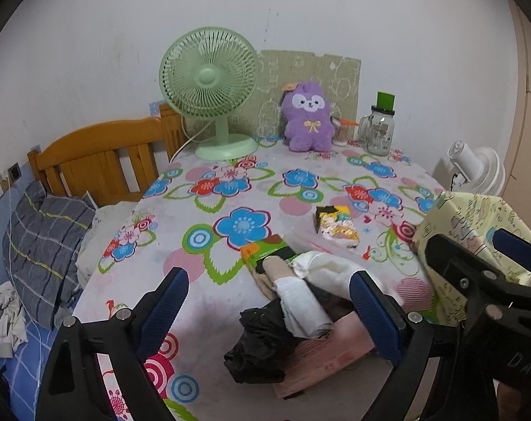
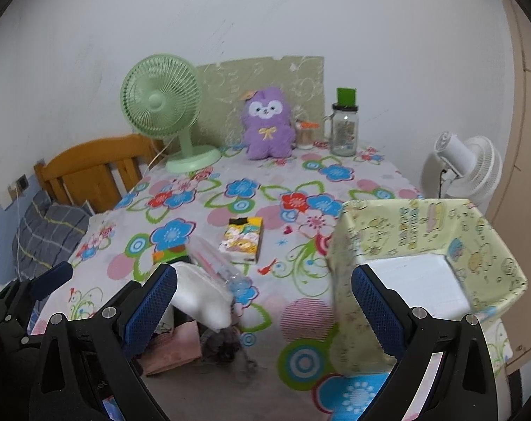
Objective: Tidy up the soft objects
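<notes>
Grippers, two, left gripper (image 1: 267, 301) and right gripper (image 2: 263, 301), both open; one bench (image 1: 202, 308), two fans (image 1: 209, 80) behind one plush (image 1: 307, 119).

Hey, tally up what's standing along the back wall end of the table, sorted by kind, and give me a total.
Desk fans: 1, the green fan
Plush toys: 1, the purple plush
Glass jars: 1, the handled jar with a green top
Small cups: 1, a little cup of sticks between plush and jar
Total: 4
</notes>
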{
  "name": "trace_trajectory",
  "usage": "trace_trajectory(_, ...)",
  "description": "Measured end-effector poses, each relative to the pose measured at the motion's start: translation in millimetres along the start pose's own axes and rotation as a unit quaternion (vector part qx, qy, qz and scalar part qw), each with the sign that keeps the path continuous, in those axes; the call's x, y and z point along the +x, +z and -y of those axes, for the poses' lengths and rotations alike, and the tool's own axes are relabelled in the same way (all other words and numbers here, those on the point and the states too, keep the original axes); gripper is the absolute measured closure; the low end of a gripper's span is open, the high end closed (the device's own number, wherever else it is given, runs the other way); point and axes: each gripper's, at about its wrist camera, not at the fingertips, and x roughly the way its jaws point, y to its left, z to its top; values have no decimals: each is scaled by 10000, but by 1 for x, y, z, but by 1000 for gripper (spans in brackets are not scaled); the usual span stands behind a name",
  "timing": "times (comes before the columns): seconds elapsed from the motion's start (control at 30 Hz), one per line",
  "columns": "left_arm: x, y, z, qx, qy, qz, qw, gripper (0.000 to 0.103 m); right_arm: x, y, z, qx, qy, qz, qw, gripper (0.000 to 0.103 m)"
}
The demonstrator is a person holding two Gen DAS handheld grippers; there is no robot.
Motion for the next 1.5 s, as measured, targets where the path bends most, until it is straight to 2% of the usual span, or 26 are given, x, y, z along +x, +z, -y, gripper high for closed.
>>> trace_trajectory(0.27, 21, -8, 0, 83, -87, -281, 9995, 9, 28, -4, -22, -205, 162, -316, 9992, 5)
trace_trajectory(0.53, 38, -10, -3, 22, -109, -454, 9989, 15, 52, -9, -33, -347, 435, -600, 9966, 8)
trace_trajectory(0.83, 56, -13, -1, 82, -68, -745, 9972, 22, 80, -15, -38, -222, 815, -1064, 9907, 25)
trace_trajectory(0.93, 61, -15, 4, 147, -87, -833, 9964, 29, 88, -18, -35, -117, 904, -1230, 9882, 34)
trace_trajectory(1.17, 65, -16, 9, 129, -50, -849, 9963, 54, 95, -22, -29, 7, 1003, -1406, 9850, 48)
trace_trajectory(1.37, 65, -15, 13, 203, -65, -835, 9963, 70, 94, -21, -27, 4, 1043, -1379, 9849, 57)
trace_trajectory(1.5, 63, -15, 14, 210, -97, -806, 9965, 75, 92, -20, -26, -15, 1015, -1338, 9858, 60)
